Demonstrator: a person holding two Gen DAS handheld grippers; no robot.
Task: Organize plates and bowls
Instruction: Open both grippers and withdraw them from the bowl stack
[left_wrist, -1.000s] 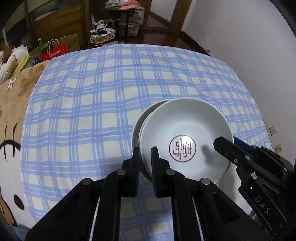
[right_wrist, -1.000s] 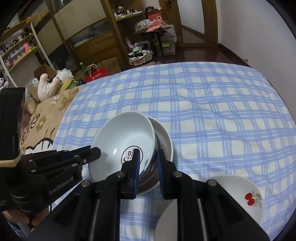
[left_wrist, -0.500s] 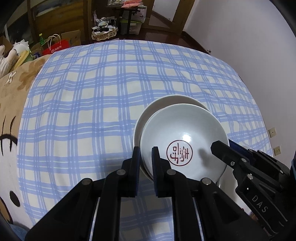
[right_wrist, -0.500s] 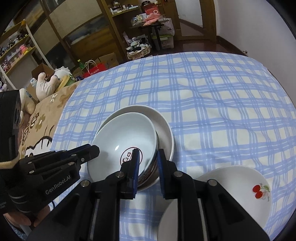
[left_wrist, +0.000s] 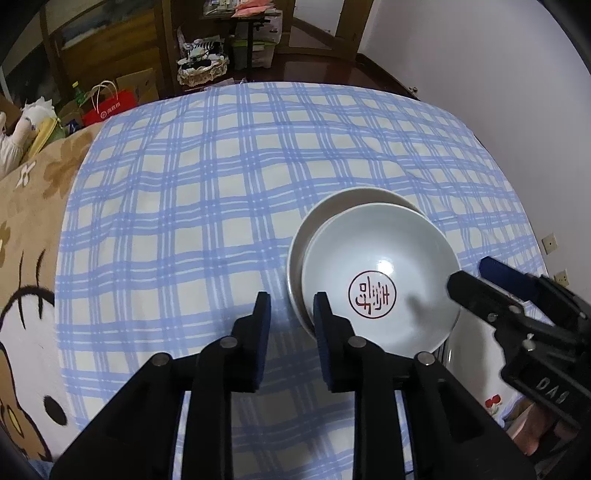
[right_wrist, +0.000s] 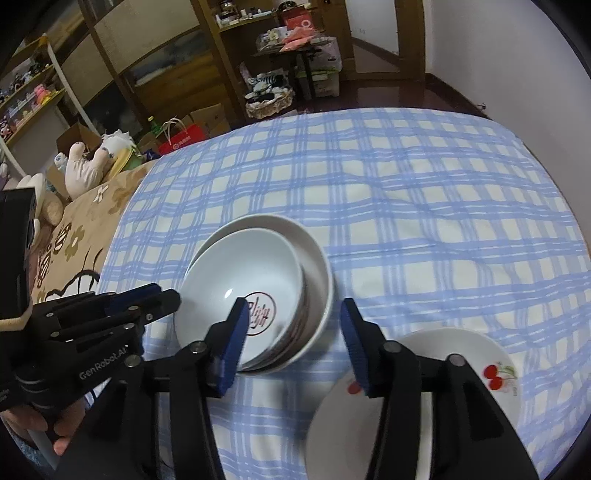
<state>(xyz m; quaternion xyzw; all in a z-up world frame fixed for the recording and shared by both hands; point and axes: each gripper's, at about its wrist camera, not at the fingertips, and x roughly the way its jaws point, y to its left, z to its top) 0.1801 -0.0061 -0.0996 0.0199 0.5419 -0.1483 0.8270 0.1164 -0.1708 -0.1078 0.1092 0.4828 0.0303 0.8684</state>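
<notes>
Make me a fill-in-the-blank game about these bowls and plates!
1. The bowl with the red stamp sits inside a bigger ____.
2. The plate near the right gripper has red ____ painted on it.
3. The cloth under the dishes is checked white and ____.

Missing words: bowl; cherries; blue

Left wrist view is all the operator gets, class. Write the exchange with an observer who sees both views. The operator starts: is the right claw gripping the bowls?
Observer: No. The right claw straddles the near rim of the stacked bowls. Its jaws are opening and neither pad is pressing the rim.
Operator: I see a scrap of cherry print at my lower right. What is it?
Observer: A white cherry plate, lying flat on the checked cloth to the right of the bowls.
Operator: Is the upper bowl plain outside?
Observer: No, the upper bowl has a dark pattern on its outer wall.
</notes>
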